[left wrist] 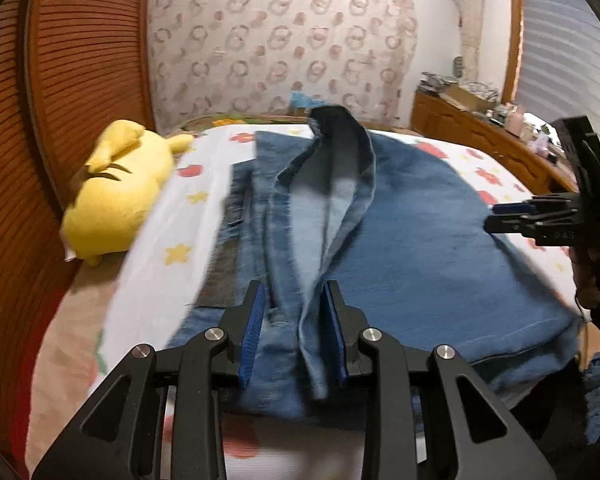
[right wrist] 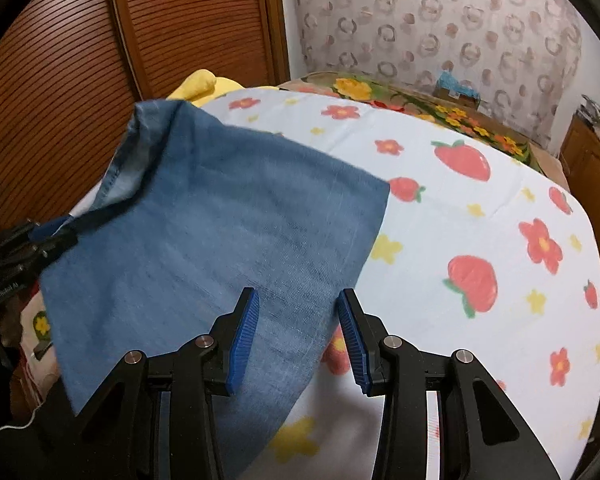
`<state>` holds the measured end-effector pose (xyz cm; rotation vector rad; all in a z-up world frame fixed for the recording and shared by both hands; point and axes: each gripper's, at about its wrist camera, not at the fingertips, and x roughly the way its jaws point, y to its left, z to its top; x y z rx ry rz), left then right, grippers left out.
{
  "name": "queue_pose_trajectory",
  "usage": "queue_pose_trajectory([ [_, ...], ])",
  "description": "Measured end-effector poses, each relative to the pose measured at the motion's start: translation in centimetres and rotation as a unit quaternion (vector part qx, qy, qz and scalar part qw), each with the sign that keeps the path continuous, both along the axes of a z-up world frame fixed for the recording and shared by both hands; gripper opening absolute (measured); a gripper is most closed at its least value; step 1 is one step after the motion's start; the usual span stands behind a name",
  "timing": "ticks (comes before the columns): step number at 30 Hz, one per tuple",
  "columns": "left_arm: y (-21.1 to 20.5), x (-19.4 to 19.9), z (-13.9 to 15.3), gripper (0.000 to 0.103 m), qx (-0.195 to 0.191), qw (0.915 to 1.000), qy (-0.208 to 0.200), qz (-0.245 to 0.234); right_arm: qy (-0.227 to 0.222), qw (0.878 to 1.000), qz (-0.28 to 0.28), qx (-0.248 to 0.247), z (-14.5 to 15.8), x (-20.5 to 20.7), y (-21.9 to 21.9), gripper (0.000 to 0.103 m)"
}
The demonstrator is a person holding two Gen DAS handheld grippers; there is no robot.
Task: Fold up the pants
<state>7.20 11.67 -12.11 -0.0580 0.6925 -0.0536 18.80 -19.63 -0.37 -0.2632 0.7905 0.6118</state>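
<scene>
On the bed [right wrist: 480,208], the pants [left wrist: 412,232] lie spread on the floral sheet; your left gripper [left wrist: 294,320] straddles a raised denim fold, your right gripper [right wrist: 296,334] hovers, both jaws released.

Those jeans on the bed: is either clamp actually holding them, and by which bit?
Neither grips the jeans. The left gripper stands open around a raised denim ridge; the right gripper is open above their edge.

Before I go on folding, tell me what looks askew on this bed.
A strip of the blue denim pants stands up in a twisted ridge between the left gripper fingers instead of lying flat. The open right gripper hovers over a flat denim panel. Nothing looks spilled or torn.
</scene>
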Motion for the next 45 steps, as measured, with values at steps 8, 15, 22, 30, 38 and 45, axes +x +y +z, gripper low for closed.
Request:
queue_pose_trajectory([
  [8, 1.0, -0.4, -0.5, 0.031, -0.017, 0.9998, 0.005, 0.002, 0.0, 1.0, -0.009, 0.01, -1.0, -0.9, -0.5, 0.043],
  [15, 0.6, -0.5, -0.2, 0.031, -0.007, 0.9999, 0.005, 0.006, 0.002, 1.0, -0.015, 0.013, -1.1, -1.1, -0.6, 0.043],
  [22, 0.2, -1.2, 0.8, 0.044, -0.011, 0.9998, -0.015, -0.003, 0.006, 1.0, -0.023, 0.014, -0.5, -1.2, -0.7, 0.043],
  [30, -1.1, -1.5, 2.3, 0.081, -0.019, 0.9988, -0.033, -0.032, -0.007, 0.999, -0.027, 0.016, 0.6, -3.7, -1.4, 0.044],
  [38, -4.4, -1.3, 1.4, 0.081, 0.003, 0.998, -0.013, -0.062, -0.011, 0.999, -0.03, 0.042, 1.0, -6.6, -2.5, 0.046],
  [45, -5.8, -1.0, 0.4, 0.081, 0.01, 0.9974, 0.005, -0.071, 0.003, 0.998, -0.034, 0.052, 0.1, -7.8, -3.1, 0.049],
])
